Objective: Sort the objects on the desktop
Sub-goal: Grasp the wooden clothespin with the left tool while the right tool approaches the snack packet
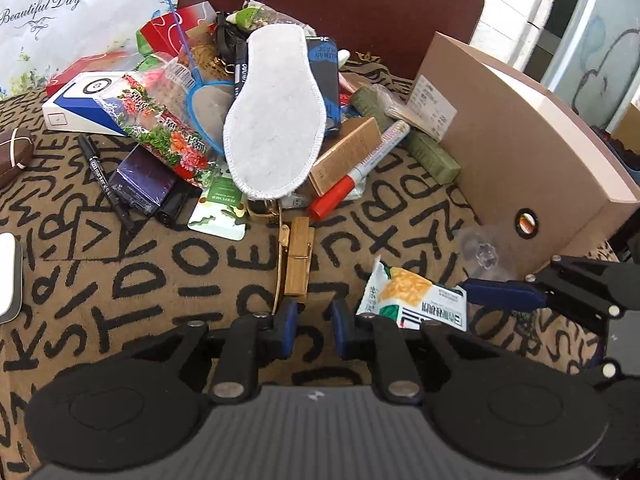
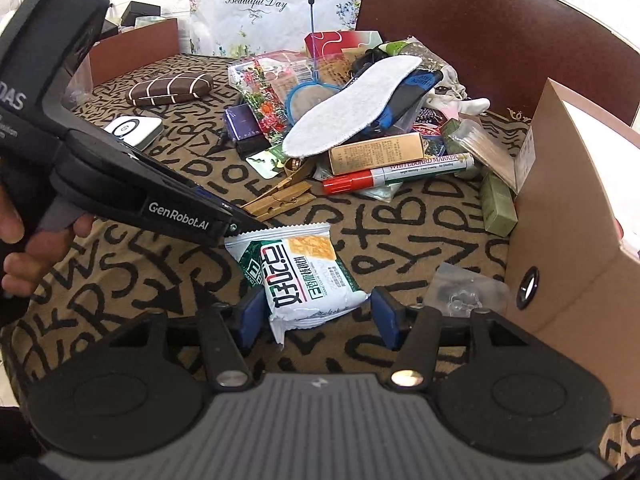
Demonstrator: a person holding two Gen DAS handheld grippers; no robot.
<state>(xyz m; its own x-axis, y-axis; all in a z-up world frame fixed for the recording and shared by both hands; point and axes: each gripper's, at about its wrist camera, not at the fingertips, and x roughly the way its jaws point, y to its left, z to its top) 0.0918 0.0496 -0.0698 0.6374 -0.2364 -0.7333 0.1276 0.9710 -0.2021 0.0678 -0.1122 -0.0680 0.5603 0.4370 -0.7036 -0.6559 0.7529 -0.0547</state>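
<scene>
A home table: letter-print cloth (image 1: 160,280); wooden chair (image 1: 360,4); household clutter.

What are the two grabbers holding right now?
Nothing yet. The right gripper is open, with its fingers on both sides of the snack packet lying on the table, not squeezing it. The left gripper is open, holding nothing.

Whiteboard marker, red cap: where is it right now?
The whiteboard marker lies flat on the lettered cloth at the near edge of the pile, just in front of the gold box, right of the wooden clothespin, left of the cardboard box.
</scene>
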